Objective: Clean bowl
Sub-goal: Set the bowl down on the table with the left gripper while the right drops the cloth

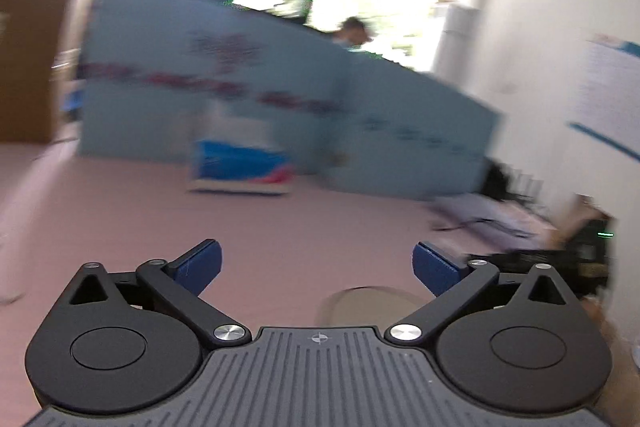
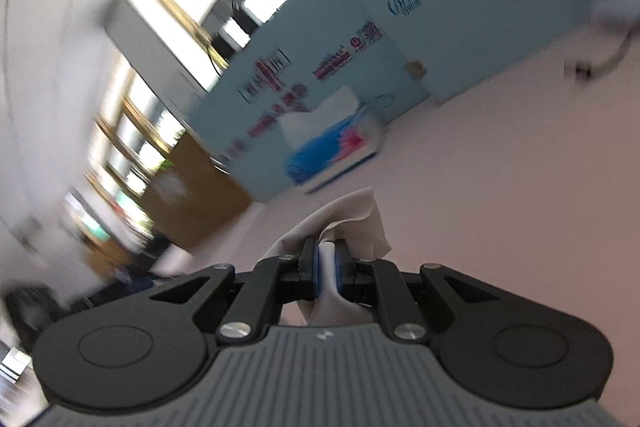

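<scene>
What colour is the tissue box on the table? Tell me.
The tissue box is white with a blue and pink-red splash pattern, clearest in the right wrist view.

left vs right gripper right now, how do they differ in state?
The left gripper has its jaws spread wide with nothing between them; the right gripper is closed on a white tissue. The left gripper sits roughly level over the pink table, with a rim, probably the bowl, just below it; the right gripper's view is strongly tilted. Both have blue pads on black linkages and face the tissue box.

A tissue box (image 1: 240, 169) sits on the table (image 1: 120, 227), a partition (image 1: 200, 75) right behind it.
</scene>
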`<act>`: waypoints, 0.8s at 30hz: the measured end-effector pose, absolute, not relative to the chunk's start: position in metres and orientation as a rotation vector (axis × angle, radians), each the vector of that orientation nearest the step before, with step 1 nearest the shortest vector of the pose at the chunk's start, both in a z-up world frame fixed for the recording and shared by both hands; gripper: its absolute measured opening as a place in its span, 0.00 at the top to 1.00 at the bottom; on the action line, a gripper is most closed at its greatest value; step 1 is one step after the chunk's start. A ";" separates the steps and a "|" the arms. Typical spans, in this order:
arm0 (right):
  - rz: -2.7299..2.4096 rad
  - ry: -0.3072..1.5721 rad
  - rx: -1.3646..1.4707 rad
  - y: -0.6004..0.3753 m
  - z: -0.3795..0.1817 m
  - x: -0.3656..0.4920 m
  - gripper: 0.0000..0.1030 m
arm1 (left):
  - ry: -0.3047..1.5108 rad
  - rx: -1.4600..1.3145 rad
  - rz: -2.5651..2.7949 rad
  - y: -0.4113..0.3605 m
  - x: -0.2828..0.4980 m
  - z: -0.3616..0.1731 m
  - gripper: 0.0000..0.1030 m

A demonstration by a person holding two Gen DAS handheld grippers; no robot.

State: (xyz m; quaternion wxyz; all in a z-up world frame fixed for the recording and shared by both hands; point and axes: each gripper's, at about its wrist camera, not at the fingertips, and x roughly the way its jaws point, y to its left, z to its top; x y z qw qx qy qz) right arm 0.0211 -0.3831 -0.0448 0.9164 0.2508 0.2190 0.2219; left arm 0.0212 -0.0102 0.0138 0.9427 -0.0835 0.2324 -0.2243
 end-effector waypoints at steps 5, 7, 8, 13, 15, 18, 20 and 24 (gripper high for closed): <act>0.337 0.440 0.282 -0.353 -0.041 0.019 0.88 | 0.525 -0.149 -0.207 0.003 0.037 0.002 0.00; 0.299 0.435 0.217 -0.344 -0.044 0.020 0.88 | 0.545 -0.105 -0.119 0.007 0.039 -0.004 0.00; 0.278 0.437 0.177 -0.339 -0.046 0.020 0.88 | 0.545 -0.099 -0.122 0.011 0.039 -0.006 0.00; 0.239 0.479 0.122 -0.331 -0.055 0.026 0.61 | 0.564 -0.075 -0.164 0.012 0.032 -0.012 0.00; 0.216 0.483 0.097 -0.326 -0.056 0.025 0.50 | 0.573 -0.066 -0.145 0.011 0.030 -0.014 0.00; 0.171 0.478 0.060 -0.322 -0.055 0.020 0.36 | 0.587 -0.052 -0.125 0.009 0.027 -0.018 0.00; 0.125 0.461 0.045 -0.321 -0.052 0.016 0.25 | 0.594 -0.052 -0.126 0.008 0.027 -0.021 0.00; 0.027 0.408 0.014 -0.321 -0.046 0.001 0.00 | 0.624 -0.044 -0.126 0.006 0.023 -0.021 0.00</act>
